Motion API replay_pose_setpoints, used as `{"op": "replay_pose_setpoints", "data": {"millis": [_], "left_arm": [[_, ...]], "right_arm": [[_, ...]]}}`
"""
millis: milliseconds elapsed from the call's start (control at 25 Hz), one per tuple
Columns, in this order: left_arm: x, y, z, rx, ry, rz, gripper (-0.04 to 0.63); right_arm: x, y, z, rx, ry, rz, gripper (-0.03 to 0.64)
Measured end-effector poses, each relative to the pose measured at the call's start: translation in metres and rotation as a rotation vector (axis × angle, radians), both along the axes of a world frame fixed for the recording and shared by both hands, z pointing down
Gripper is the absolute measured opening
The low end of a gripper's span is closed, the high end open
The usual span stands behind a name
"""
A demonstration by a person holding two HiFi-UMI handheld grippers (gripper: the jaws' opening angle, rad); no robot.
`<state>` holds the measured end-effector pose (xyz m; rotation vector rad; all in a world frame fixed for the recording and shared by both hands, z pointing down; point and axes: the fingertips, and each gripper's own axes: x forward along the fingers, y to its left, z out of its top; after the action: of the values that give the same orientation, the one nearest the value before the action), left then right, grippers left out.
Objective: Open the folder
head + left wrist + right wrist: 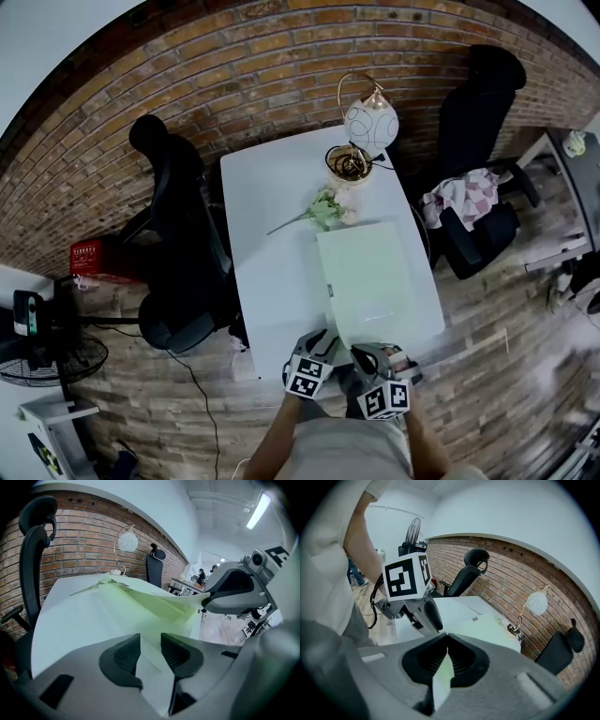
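Observation:
A pale green folder (366,277) lies on the white table (272,281), its near edge at the table's front. My right gripper (364,354) is shut on the top cover's near edge; the thin sheet stands edge-on between its pads (447,656). In the left gripper view that cover (154,597) is lifted a little, curling up toward the right gripper (229,590). My left gripper (328,345) is just left of it. A pale lower sheet (150,667) of the folder fills the narrow gap between the left gripper's pads (150,641).
At the table's far end stand a globe lamp (370,122) and a small bowl (349,161), with a flower sprig (323,208) lying just beyond the folder. Black office chairs (178,253) (478,112) flank the table. A fan (47,356) and a red box (94,258) sit on the floor at left.

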<state>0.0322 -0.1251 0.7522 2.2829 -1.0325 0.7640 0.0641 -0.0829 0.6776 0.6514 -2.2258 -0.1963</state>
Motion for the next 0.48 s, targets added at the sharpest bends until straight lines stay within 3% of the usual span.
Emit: {"op": "replay_pose_setpoints", "data": {"millis": [480], "left_arm": [[0.0, 0.0, 0.0, 0.0, -0.006, 0.014, 0.137]], "right_arm": [[0.008, -0.004, -0.017, 0.038, -0.007, 0.054, 0.014]]}}
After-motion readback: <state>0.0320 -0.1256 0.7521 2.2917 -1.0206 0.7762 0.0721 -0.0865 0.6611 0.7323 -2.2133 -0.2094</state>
